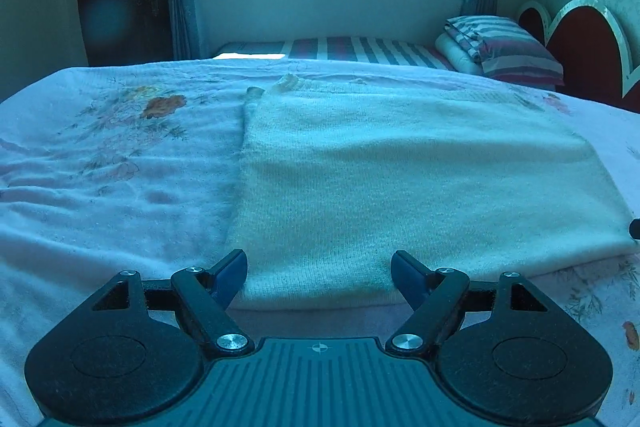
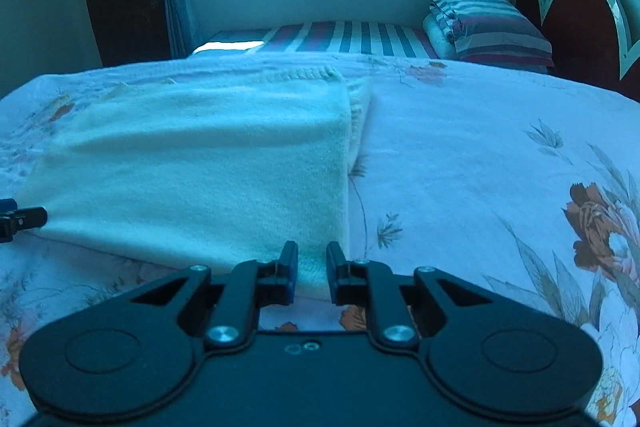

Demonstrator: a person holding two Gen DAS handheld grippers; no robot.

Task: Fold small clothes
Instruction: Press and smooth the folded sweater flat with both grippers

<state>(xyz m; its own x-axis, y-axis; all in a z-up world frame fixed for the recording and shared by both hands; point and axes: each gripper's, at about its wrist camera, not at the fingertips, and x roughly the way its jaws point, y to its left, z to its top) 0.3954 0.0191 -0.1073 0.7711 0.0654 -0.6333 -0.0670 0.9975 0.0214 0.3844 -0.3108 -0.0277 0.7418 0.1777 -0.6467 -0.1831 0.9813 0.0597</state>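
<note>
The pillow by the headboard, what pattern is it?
The pillow has red, grey and white stripes, clearest in the right wrist view.

No readable text anywhere.

sweater (image 1: pixel 400 179) on bedspread (image 1: pixel 112 167), pillow (image 1: pixel 516 47) behind

Left tool (image 1: pixel 319 269) low and level, jaws spread wide; right tool (image 2: pixel 312 263) level, jaws narrowly parted.
</note>
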